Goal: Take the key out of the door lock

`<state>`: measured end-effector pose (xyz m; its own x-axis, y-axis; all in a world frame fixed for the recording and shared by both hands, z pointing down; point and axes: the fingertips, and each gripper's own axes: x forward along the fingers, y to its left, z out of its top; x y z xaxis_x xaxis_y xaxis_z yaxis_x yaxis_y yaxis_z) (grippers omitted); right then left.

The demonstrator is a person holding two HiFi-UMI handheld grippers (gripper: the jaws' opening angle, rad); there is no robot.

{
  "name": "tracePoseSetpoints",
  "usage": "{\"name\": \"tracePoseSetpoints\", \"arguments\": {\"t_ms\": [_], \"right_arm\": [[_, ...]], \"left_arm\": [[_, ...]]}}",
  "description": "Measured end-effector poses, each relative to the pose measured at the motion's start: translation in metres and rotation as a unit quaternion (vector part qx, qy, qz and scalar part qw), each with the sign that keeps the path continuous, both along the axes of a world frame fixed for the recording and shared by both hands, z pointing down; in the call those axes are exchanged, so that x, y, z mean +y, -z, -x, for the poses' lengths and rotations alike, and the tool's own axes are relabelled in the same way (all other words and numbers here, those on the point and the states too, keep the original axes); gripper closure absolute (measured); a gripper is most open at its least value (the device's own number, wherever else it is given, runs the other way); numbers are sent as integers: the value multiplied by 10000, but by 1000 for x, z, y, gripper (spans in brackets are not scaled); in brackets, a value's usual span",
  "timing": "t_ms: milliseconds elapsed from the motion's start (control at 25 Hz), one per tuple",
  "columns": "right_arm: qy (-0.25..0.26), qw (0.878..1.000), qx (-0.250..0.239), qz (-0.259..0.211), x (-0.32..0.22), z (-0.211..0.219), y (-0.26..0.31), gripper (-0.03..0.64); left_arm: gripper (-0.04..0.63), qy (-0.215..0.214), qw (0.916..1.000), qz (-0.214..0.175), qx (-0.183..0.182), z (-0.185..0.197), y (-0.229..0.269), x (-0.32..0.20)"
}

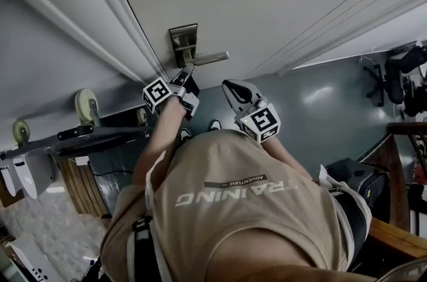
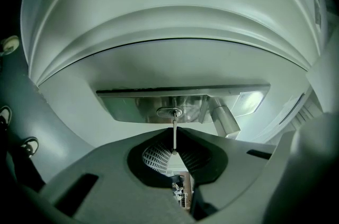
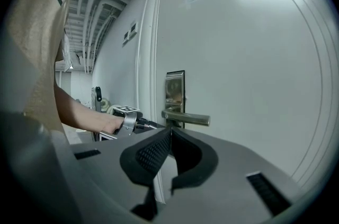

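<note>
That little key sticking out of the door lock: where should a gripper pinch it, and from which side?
Pinch the flat part that sticks out, coming straight at the door. The key stands squarely out of the lock near the handle. It is thin and edge-on, so one pad goes on each broad face. The left gripper is shut on it just that way.

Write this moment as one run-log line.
step: key removal | left tool: shut on key, key seated in lock | right tool: shut, empty, clear of door | key: not yet out
</note>
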<state>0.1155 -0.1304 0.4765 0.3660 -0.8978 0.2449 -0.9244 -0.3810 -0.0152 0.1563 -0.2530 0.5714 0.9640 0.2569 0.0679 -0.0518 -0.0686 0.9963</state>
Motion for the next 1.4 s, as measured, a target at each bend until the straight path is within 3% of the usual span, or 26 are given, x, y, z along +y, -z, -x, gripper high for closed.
{"name": "tracePoseSetpoints", "arguments": {"t_ms": [240,440,680,840,1400], "right_arm": [[24,10000,-25,75,0,7,-4,601],[0,9999,-2,106,-1,10,-3,601],[-51,9998,12,186,-3,13,-5,601],[-75,9998,-16,157,-8,17,-4,601],[-253,9994,-152,195,-20,48,-10,601]], "left_arm": [[572,64,9997,-213,-102,0,0,-1],[572,145,9998,126,39,1,0,-1],[572,-383,9990,-211,100,21,-2,20],[572,-309,9995,-19,103,30,-12,23],[572,-615,9973,-203,357,73,5,11]]}}
